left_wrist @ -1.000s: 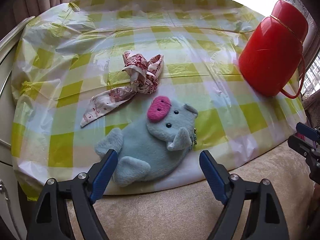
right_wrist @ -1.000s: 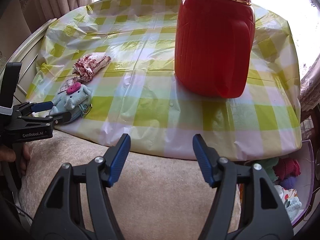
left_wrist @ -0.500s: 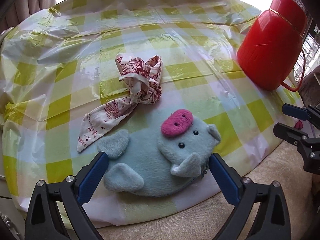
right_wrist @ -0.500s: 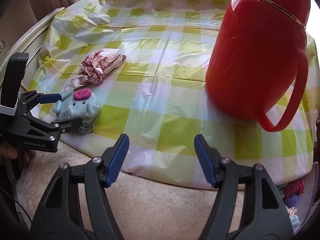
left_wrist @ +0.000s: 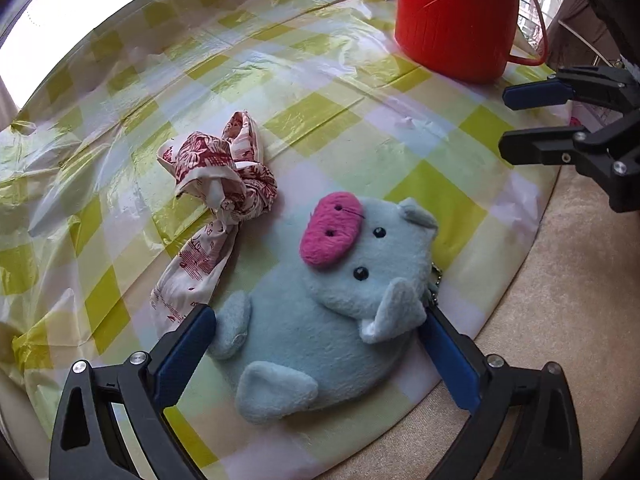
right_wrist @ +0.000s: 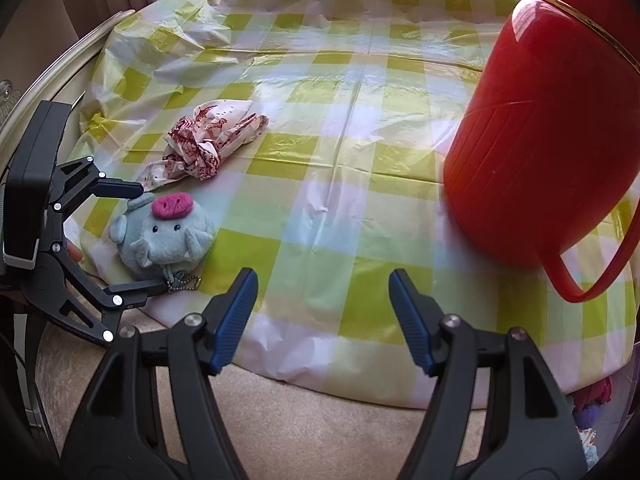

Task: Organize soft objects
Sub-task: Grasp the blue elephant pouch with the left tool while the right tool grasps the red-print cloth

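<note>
A pale blue plush pig (left_wrist: 320,320) with a pink snout lies on its back near the front edge of the checked table (left_wrist: 320,60). My left gripper (left_wrist: 320,316) points down over it, wide open. The pig's body sits between the blue pads, which do not squeeze it. In the right wrist view the same pig (right_wrist: 168,236) lies between the left gripper (right_wrist: 148,240) fingers. A knotted red-and-white cloth (left_wrist: 224,168) lies just behind the pig. My right gripper (right_wrist: 322,280) hangs open over the table's front edge with nothing between its fingers.
A big red jug (right_wrist: 552,152) with a handle stands at the right of the table. The right gripper (left_wrist: 506,122) shows at the right edge of the left wrist view. A beige soft surface (left_wrist: 560,320) lies in front. Colourful soft items (right_wrist: 596,400) sit low at the right.
The left gripper has come down closer to the pig, rolled, and spread its jaws wider around it. The right gripper has drifted left, so the jug now sits further right in its view.
</note>
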Demonstrator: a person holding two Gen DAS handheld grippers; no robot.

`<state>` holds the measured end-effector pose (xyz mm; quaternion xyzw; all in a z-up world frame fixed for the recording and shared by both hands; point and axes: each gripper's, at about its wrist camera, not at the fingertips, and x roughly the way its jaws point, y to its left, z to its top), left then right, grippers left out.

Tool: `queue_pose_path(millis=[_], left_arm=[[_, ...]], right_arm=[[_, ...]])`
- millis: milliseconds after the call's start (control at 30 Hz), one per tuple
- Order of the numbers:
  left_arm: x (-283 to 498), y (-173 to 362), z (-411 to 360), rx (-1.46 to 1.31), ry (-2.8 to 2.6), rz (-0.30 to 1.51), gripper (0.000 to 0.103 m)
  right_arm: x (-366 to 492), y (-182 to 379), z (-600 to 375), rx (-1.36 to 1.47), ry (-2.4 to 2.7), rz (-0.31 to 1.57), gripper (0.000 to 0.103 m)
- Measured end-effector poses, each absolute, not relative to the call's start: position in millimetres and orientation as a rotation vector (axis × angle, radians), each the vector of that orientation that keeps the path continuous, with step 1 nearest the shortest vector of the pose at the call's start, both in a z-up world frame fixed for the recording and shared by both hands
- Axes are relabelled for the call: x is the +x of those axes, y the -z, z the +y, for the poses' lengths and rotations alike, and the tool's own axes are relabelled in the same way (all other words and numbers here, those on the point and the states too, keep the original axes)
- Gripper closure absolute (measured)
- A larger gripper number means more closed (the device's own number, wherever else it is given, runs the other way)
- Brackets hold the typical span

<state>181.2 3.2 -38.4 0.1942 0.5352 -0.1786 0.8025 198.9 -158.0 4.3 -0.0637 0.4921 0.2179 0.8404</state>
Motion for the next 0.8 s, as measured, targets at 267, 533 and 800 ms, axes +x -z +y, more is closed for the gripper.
queue_pose_path(millis=[267, 533, 800], left_arm=[[193, 45, 23, 0.242, 0.359, 1.181, 0.006], [167, 35, 30, 0.142, 0.269, 1.183, 0.033], [144, 32, 60, -0.006, 0.114, 1.166, 0.040]], right_arm=[[215, -5, -139, -0.124, -0.490, 1.034, 0.032], [236, -11, -101, -0.072, -0.553, 1.008, 0.026], [248, 2, -46, -0.064, -0.621, 1.040, 0.025]])
